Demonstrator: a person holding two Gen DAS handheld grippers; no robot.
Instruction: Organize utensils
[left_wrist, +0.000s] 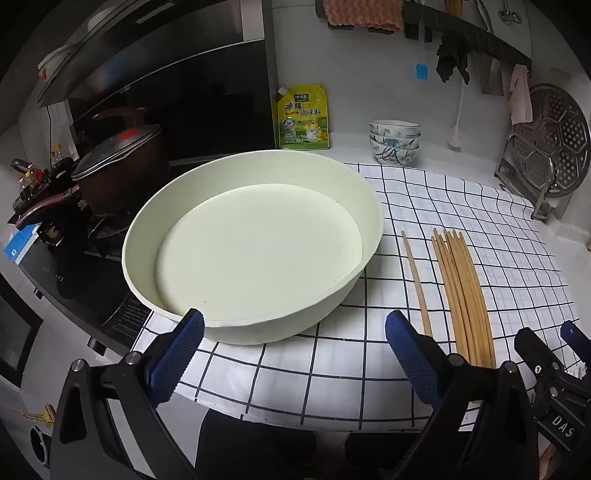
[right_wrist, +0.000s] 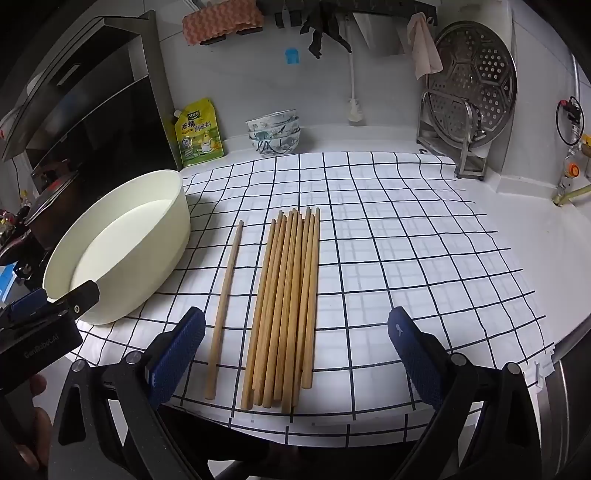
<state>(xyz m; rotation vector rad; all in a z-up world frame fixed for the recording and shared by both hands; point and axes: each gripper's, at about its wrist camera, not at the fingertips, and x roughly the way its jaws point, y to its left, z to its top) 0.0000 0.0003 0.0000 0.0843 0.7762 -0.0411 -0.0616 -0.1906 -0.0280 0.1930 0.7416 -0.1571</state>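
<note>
Several wooden chopsticks (right_wrist: 288, 306) lie side by side in a bundle on the checked cloth, with a single chopstick (right_wrist: 225, 306) apart to their left. They also show in the left wrist view as the bundle (left_wrist: 465, 295) and the single chopstick (left_wrist: 416, 284). An empty cream basin (left_wrist: 255, 240) stands left of them; it also shows in the right wrist view (right_wrist: 162, 229). My left gripper (left_wrist: 295, 332) is open and empty at the basin's near rim. My right gripper (right_wrist: 295, 332) is open and empty, just above the chopsticks' near ends.
Stacked patterned bowls (right_wrist: 275, 133) and a yellow seasoning pouch (right_wrist: 199, 133) stand at the back wall. A metal steamer rack (right_wrist: 472, 99) stands at the back right. A stove with a lidded pot (left_wrist: 114, 166) is left of the basin. The cloth (right_wrist: 424, 258) hangs over the counter's front edge.
</note>
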